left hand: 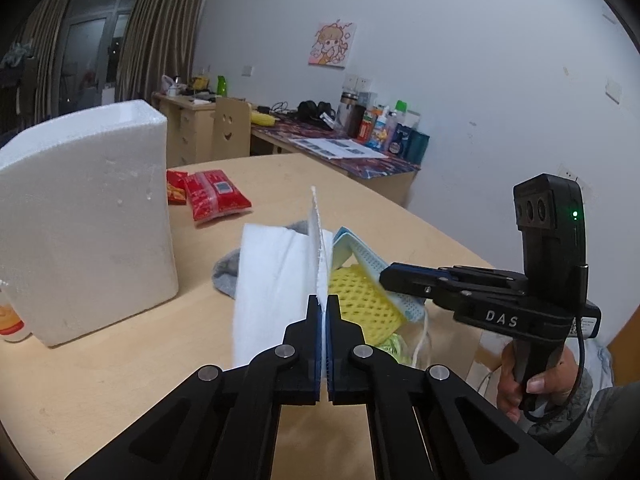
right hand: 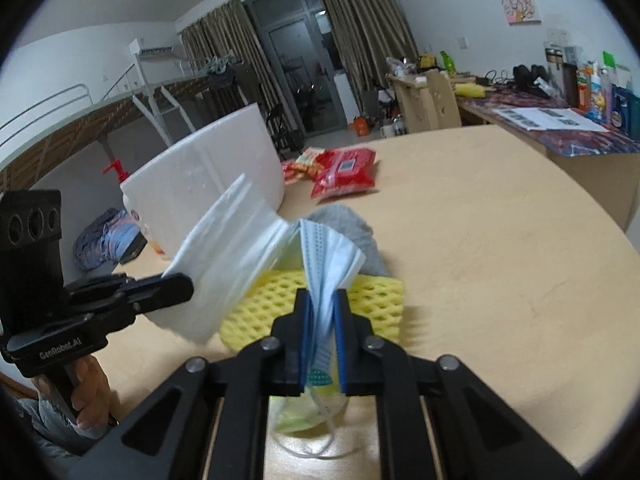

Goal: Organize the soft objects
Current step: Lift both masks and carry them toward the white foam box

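On the round wooden table in this dorm-like room, a yellow foam net, grey sock and red packs lie near a white foam box. If you pull apart too fast, the thin sheet could tear or the mask's loops snag the net. Your left gripper is clenched on the white sheet; your right gripper, nearly closed, pinches the blue mask above the net.
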Available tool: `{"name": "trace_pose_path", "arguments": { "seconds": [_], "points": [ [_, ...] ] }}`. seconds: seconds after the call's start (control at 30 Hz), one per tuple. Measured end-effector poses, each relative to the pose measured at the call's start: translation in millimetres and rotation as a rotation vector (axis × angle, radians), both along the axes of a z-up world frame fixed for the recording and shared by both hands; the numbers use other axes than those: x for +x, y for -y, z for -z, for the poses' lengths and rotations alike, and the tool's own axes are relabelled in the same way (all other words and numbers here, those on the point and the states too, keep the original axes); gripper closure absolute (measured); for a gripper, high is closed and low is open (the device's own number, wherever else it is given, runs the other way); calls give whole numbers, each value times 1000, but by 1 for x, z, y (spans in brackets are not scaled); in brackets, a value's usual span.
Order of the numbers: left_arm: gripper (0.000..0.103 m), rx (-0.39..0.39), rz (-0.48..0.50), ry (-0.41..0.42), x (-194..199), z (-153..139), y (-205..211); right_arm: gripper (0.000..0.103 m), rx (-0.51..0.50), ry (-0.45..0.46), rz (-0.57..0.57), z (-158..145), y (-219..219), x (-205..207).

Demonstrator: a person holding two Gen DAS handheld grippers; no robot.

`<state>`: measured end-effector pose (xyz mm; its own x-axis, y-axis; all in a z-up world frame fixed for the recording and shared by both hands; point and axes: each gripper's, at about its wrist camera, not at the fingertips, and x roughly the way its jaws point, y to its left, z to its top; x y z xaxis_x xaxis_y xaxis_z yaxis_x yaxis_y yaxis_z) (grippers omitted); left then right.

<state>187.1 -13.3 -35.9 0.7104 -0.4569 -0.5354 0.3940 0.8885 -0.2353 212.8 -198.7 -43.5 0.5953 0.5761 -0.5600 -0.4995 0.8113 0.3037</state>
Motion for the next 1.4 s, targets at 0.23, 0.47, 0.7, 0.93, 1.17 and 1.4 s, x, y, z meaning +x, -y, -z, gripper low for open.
{"name": "trace_pose_path", "arguments": {
  "seconds": [0.23,0.47,0.7,0.93,1.17,1.4],
  "points": [
    [102,-7,-2,69,-13,-19,0,89,44,64,11,-25,9,-9],
    [102,-20,-34,105,-22,-32,-7,89,47,124,30,-41,9,-15],
    [102,-26,-50,103,-27,-33,-12,89,45,161,44,-47,11,-19],
    [102,-9,-109,136,-33,-50,-23,89,63,180,66,-56,16,-20],
    [102,-3,-188,217,-57,-86,-48,89,74,267,93,-84,21,-33],
    [102,29,-237,184,-68,-78,-49,89,56,236,49,-70,5,-35]
  ]
}}
